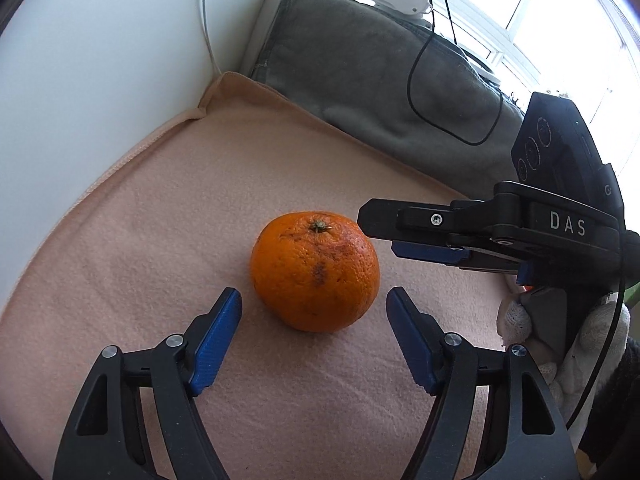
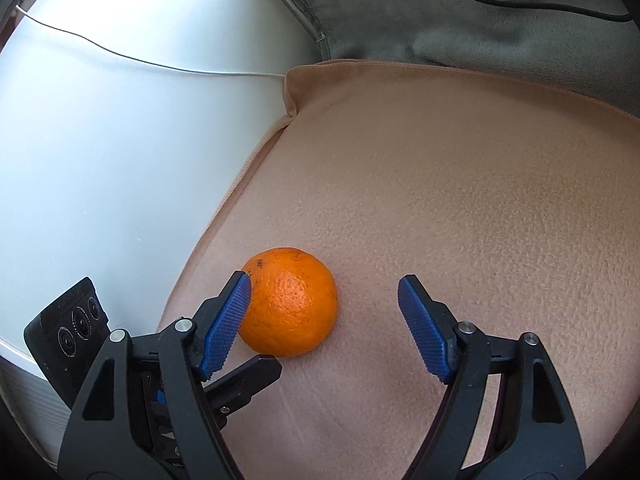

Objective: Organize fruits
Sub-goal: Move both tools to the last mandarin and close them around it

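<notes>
Flanking the orange (image 1: 315,271), both grippers open, empty, blanket edge (image 1: 132,152) seemingly near.

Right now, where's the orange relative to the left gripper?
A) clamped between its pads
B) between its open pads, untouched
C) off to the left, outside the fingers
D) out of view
B: in the left wrist view the orange sits on the pink cloth between the left gripper pads, with gaps on both sides.
</notes>
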